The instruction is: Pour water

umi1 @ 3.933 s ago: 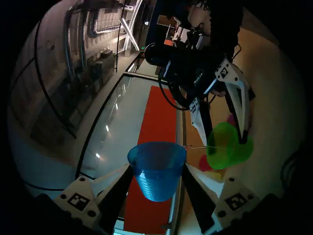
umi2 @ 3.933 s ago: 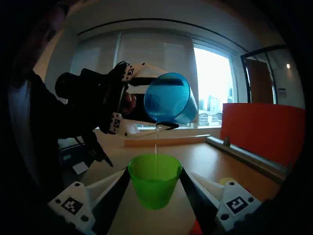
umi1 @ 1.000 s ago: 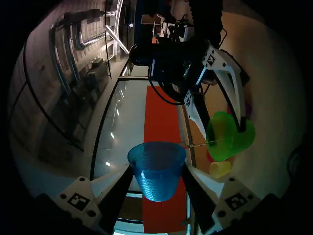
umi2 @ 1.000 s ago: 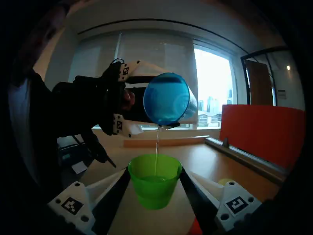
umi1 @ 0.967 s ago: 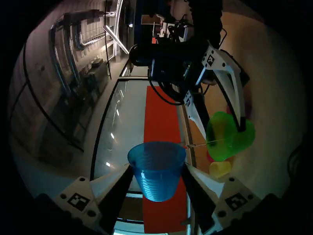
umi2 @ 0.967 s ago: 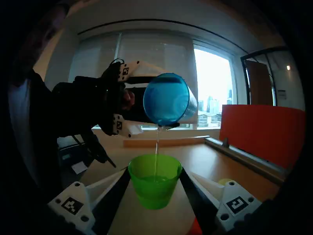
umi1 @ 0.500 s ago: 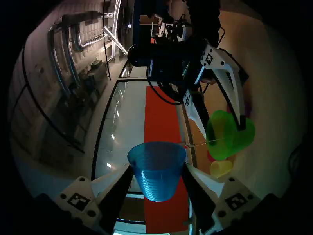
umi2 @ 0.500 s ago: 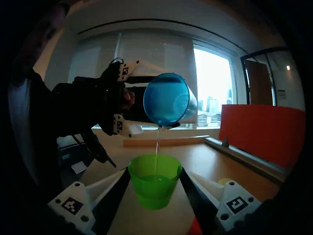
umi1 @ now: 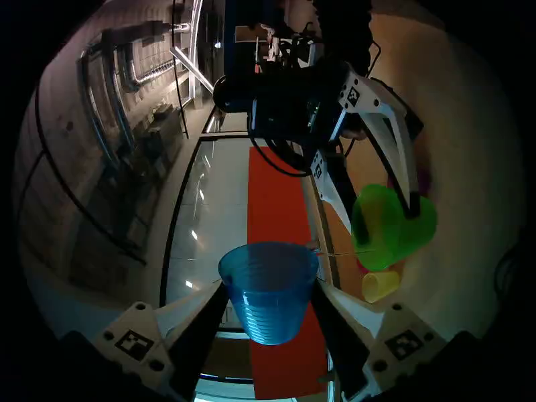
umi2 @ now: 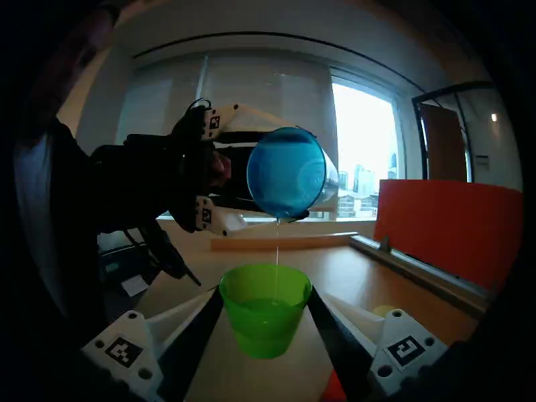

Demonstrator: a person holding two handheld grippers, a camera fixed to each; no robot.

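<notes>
My left gripper (umi1: 268, 301) is shut on a blue translucent cup (umi1: 269, 291), tipped on its side. In the right gripper view that blue cup (umi2: 288, 173) hangs above, mouth toward me, held by the left gripper (umi2: 224, 167) in a gloved hand. A thin stream of water (umi2: 277, 258) falls from its rim into a green cup (umi2: 265, 316). My right gripper (umi2: 265, 321) is shut on this green cup, which stands upright and holds some water. The left gripper view shows the green cup (umi1: 392, 226) between the right gripper's white fingers (umi1: 395, 151).
A wooden table (umi2: 362, 281) lies under the cups, with an orange partition (umi2: 455, 224) at the right. A small yellow cup (umi1: 380, 285) and a pink object rest on the table. A bright window (umi2: 365, 151) is behind. A person's dark sleeve (umi2: 60, 221) is left.
The blue cup has tipped a little further, its mouth turned more toward the right gripper view. Water level in the green cup has risen. The stream has thinned.
</notes>
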